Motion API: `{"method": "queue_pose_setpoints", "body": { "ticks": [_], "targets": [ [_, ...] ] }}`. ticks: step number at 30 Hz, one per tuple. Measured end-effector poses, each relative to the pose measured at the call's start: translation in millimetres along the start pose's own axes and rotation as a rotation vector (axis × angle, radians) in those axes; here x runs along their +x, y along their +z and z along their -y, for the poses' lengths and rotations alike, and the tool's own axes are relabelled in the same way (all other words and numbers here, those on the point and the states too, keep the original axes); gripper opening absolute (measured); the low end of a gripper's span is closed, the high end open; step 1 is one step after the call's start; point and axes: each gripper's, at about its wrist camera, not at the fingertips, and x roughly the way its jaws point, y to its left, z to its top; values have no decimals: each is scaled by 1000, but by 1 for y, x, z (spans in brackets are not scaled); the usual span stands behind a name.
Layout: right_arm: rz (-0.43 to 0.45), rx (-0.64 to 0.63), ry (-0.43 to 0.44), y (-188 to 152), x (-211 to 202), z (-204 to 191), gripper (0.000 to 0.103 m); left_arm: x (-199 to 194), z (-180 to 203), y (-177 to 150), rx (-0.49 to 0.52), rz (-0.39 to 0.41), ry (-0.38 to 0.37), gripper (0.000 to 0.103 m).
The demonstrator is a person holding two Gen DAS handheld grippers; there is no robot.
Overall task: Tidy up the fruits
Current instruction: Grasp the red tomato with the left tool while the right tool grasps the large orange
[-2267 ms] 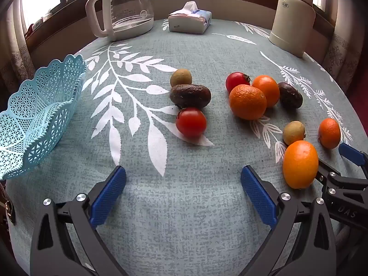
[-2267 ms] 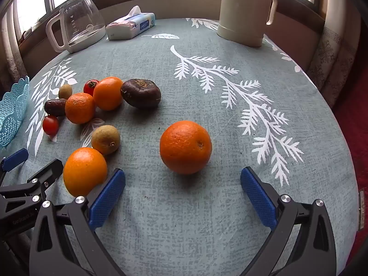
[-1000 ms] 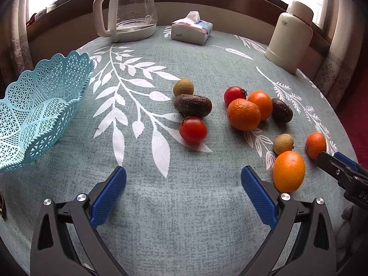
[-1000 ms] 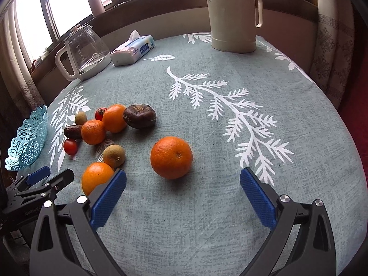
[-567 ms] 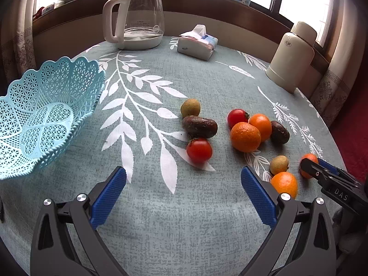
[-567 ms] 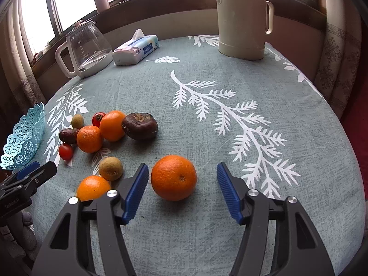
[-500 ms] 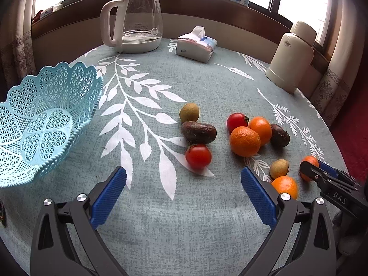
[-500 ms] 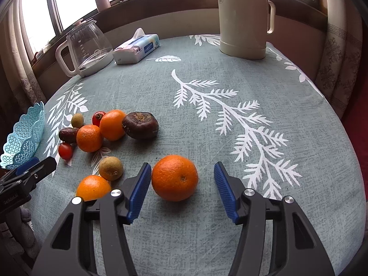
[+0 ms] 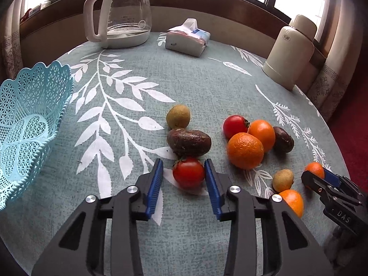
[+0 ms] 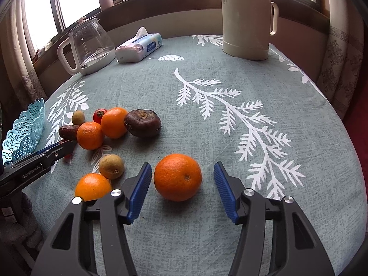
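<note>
Our left hand-held gripper (image 9: 183, 177) brackets the tomato (image 9: 188, 175) just beside the brown fruit (image 9: 189, 142), unclenched; thin-skinned and soft, it wants a gentle squeeze across its middle. Our right hand-held gripper (image 10: 182, 185) gapes around the firm orange (image 10: 177, 176).

Home dining table (image 9: 207, 87); kettle (image 9: 119, 13), tissues (image 9: 187, 38).

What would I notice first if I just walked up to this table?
Probably the two grippers, each closing around a fruit: the left gripper around a red tomato, the right gripper around a big orange. Then the lacy blue basket, standing empty at the table's left edge.
</note>
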Motion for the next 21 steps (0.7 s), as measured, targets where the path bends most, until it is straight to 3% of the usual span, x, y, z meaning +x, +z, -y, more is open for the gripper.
{"method": "queue_pose_setpoints", "body": {
  "ticks": [1,12,21],
  "targets": [
    [0,1,0,0,0,0,57,-1,1,-1,4,1,-14,28],
    [2,11,1,-1,0,2,57,-13,7,-7,28,64,3,28],
    [-2,4,-8,-1,1,2,49,-20,0,-8,0,94,3,28]
  ]
}}
